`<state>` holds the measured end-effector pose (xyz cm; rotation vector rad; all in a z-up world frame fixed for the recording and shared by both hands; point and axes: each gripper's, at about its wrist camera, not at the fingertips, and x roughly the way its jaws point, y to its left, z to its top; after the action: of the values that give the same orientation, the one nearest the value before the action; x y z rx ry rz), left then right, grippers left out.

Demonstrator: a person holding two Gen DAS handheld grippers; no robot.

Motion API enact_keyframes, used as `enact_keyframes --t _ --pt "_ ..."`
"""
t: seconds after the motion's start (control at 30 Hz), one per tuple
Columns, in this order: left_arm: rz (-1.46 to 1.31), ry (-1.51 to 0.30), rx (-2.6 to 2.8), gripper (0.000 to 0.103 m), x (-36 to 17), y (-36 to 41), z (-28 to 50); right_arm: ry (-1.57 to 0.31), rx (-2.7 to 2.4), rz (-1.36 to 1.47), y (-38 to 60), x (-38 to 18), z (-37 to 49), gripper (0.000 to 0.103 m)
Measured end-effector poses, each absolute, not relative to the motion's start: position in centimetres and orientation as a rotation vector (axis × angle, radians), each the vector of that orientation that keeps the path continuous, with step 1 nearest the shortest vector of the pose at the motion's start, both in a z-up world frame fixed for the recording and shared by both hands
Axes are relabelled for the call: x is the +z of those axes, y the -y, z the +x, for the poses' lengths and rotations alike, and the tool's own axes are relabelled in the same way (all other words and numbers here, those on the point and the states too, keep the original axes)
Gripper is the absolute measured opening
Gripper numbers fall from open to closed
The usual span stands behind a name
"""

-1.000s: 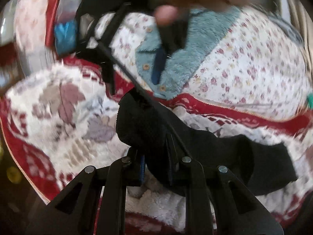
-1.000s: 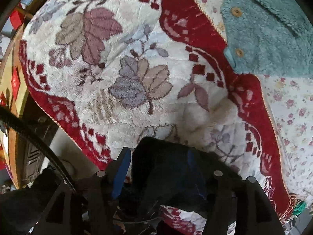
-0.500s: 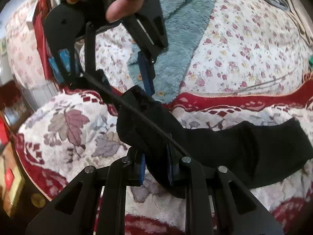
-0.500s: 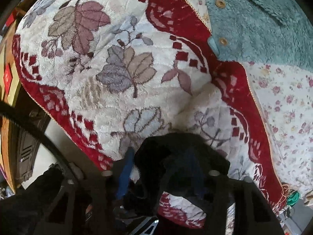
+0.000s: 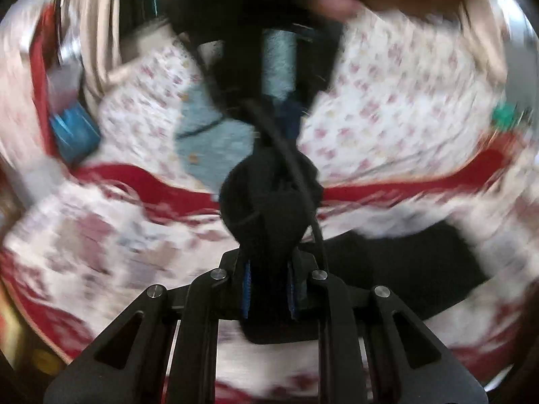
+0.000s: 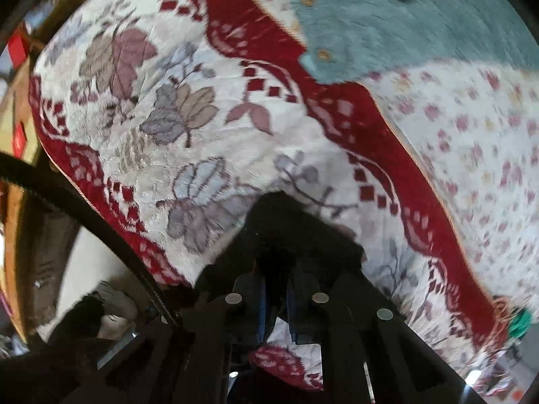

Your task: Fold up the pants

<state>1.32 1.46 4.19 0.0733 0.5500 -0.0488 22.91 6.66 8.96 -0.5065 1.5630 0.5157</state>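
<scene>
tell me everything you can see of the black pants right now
The black pants are soft, matte dark fabric, bunched into a lump where the left gripper is shut on them. More of the cloth trails right, lying on the leaf-patterned blanket. In the right wrist view another bunch is pinched by the right gripper. Motion blur hides seams and details.

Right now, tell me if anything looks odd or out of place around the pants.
A black cable runs across the bunched pants pinched in the left gripper, close enough to snag. The right gripper also pinches black cloth. A teal garment lies on the blanket beyond. The left view is motion-blurred.
</scene>
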Motion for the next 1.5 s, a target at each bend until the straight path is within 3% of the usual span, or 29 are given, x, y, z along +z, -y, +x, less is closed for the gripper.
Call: enact_keyframes --t 0.33,0.7,1.27,1.5 --pt "-0.02 -0.526 -0.062 0.014 5.0 7.2 0.5 -1.514 0.625 -0.144 8.1 9.7 23.4 0.009" --pt "0.213 -0.611 -0.065 0.014 -1.2 19.3 0.7 -1.492 0.681 0.15 23.6 0.9 23.0 0.009" --pt "0.318 -0.69 -0.106 0.017 -4.8 22.3 1.8 -1.472 0.725 0.232 26.9 -6.1 23.5 0.01" --pt "0.426 -0.596 -0.209 0.03 -3.9 24.2 -3.1 -1.426 0.744 0.383 28.7 -6.8 23.1 0.014"
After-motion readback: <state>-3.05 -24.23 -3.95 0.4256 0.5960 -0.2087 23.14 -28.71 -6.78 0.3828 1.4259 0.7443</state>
